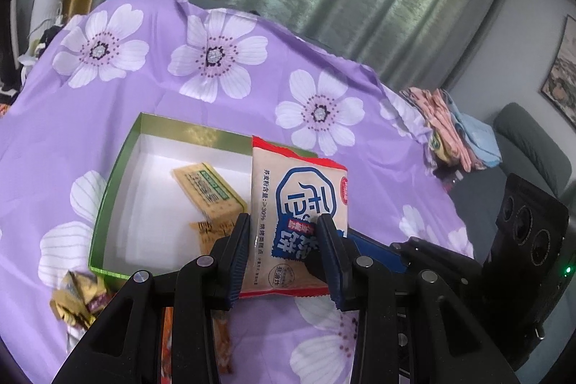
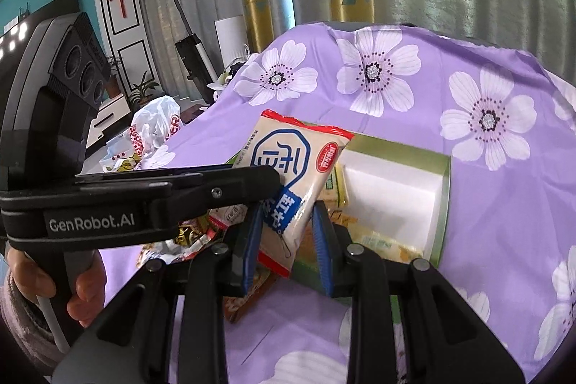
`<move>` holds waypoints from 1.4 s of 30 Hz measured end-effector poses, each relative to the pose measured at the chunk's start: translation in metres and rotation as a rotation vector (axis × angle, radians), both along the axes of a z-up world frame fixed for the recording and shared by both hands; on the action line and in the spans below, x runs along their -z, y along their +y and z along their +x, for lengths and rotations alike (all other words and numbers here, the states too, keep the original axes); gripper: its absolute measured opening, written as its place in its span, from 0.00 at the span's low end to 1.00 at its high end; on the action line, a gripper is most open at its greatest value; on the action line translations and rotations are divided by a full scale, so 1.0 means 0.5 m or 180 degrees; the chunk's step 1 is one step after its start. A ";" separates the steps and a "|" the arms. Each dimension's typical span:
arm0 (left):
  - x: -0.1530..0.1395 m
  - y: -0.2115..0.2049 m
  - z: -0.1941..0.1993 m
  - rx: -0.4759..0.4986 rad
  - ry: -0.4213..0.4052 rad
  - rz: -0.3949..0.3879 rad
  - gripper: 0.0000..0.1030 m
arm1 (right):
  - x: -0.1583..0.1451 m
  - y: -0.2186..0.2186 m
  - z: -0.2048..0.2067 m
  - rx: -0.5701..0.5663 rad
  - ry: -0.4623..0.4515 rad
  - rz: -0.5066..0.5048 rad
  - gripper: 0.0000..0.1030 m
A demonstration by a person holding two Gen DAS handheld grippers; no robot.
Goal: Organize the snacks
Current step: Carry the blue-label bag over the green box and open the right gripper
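Note:
A beige cracker packet (image 1: pixel 298 211) with red ends and a blue logo is held above the near right corner of a green-rimmed white box (image 1: pixel 118 161). My left gripper (image 1: pixel 284 254) is shut on the packet's lower part. In the right wrist view the same packet (image 2: pixel 288 175) hangs between the pads of my right gripper (image 2: pixel 286 247), which also press on it. The left gripper's body (image 2: pixel 144 200) crosses that view at left. Two yellow snack packets (image 1: pixel 207 191) lie in the box (image 2: pixel 444 204).
Loose gold-wrapped snacks (image 1: pixel 77 303) lie on the purple flowered cloth (image 1: pixel 252 89) left of the box. More wrappers (image 2: pixel 187 236) pile by the box in the right wrist view. Folded cloths (image 1: pixel 450 128) sit at the table's right edge. A plastic bag (image 2: pixel 154 128) lies beyond.

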State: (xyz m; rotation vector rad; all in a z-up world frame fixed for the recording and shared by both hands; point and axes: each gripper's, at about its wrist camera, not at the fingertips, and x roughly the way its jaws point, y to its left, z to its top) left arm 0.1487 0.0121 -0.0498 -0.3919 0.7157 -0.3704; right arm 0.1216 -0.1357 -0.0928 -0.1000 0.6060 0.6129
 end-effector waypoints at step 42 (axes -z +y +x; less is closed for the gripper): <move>0.042 0.037 0.061 -0.0463 0.0236 0.0288 0.75 | 0.031 0.027 0.068 0.0346 -0.0038 -0.0552 0.72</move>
